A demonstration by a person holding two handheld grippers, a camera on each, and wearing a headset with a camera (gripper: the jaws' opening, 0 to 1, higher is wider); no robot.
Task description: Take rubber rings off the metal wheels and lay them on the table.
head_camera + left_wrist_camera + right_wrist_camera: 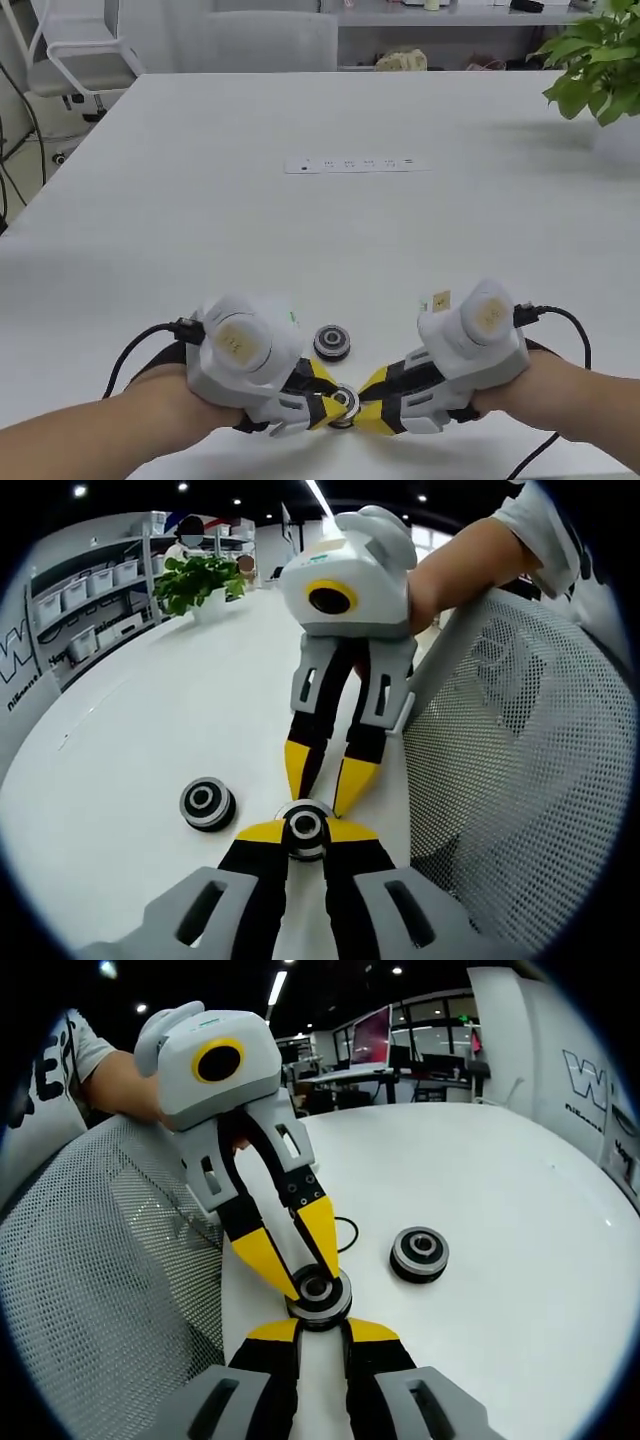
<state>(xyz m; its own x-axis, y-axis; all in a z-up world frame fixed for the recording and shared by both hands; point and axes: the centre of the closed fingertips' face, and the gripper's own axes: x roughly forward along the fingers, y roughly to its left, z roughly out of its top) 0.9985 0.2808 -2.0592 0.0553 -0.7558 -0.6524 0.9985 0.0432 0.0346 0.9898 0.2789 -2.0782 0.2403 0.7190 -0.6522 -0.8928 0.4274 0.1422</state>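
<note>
Ring-stripping step: left claw [305, 832] pinches a metal wheel [304, 824]. Right claw [322, 1331] sits narrowly spread at its rubber ring [344, 1298], grip unclear. Next: peel the ring free. Second wheel [332, 341] lies at twelve o'clock.

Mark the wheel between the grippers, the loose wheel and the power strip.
held wheel [305, 828], left gripper view, centre hub.
loose wheel [332, 341], head view, top face.
power strip [348, 165], head view, its middle.
</note>
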